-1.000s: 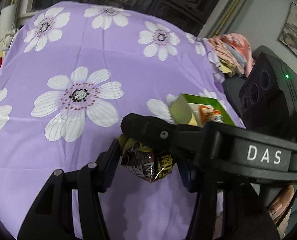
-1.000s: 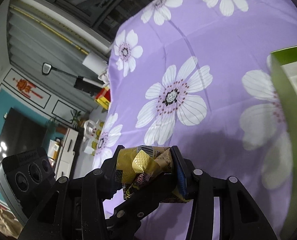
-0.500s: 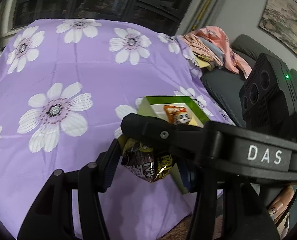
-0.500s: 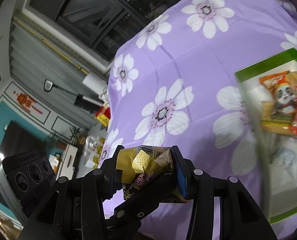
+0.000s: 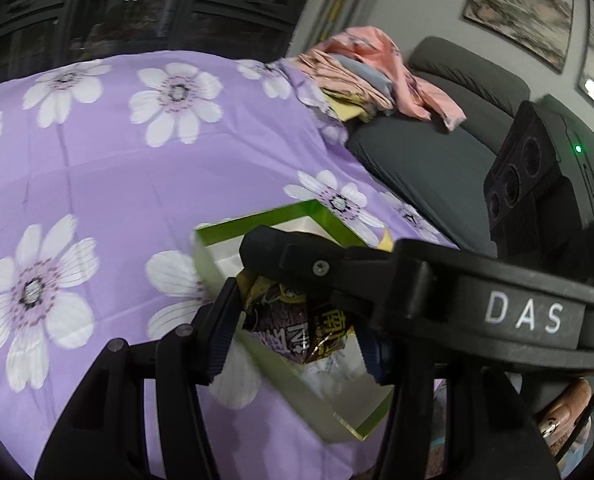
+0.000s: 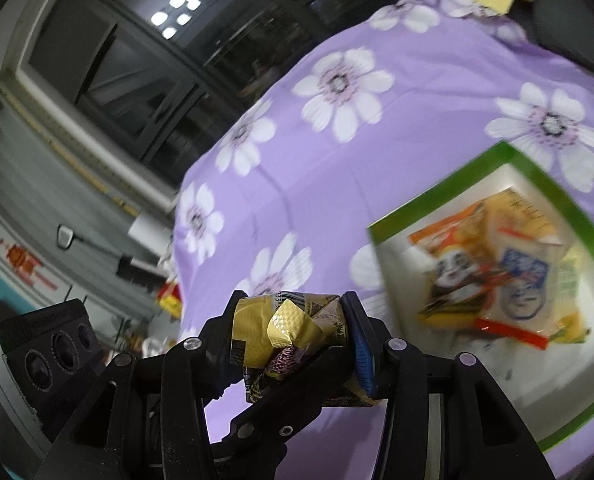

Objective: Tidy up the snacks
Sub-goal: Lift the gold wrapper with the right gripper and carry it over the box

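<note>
Left gripper [image 5: 297, 328]: fingers clamped on crumpled purple-and-yellow snack packet [image 5: 297, 326], packet held above near wall of green-rimmed box [image 5: 257, 220]. Right gripper [image 6: 293, 340]: fingers clamped on gold end of same snack packet [image 6: 285, 328]; right gripper's arm crosses left view above packet. Box sits on purple flowered cloth [image 5: 117, 168], right of right gripper's fingers, holding panda-print pouch [image 6: 453, 276] and other blurred wrappers. Beyond cloth: pink fabric pile [image 5: 373, 68] on grey sofa [image 5: 437, 152].
</note>
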{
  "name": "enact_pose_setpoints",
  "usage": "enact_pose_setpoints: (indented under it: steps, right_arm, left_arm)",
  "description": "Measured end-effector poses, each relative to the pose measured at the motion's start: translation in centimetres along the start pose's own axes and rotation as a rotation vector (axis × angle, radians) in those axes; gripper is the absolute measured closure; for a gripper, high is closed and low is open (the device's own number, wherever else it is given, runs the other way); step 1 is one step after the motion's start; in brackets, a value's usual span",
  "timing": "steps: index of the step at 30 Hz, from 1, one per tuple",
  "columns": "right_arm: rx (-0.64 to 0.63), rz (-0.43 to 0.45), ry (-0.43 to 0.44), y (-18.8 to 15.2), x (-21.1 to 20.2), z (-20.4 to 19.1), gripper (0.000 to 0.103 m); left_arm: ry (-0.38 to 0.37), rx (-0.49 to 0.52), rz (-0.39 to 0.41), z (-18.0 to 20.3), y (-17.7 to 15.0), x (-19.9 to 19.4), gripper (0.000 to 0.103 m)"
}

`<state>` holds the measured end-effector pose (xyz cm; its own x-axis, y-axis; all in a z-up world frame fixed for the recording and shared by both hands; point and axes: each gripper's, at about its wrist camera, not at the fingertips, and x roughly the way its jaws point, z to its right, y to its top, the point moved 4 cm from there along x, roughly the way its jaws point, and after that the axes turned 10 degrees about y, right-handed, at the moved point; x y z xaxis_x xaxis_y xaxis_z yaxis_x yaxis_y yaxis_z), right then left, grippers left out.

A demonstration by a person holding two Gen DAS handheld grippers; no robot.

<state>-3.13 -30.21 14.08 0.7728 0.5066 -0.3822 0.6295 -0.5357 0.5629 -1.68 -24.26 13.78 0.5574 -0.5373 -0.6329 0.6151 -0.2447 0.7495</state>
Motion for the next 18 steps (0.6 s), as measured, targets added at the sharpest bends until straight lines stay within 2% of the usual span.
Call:
enact_pose_setpoints:
  steps: [18]
  right_arm:
    - [0.218,0.061,-0.109,-0.1,-3.0,9.3,0.053]
  left_arm:
    - [-0.106,0.065,-0.171,5.0,-1.9,7.7,0.050]
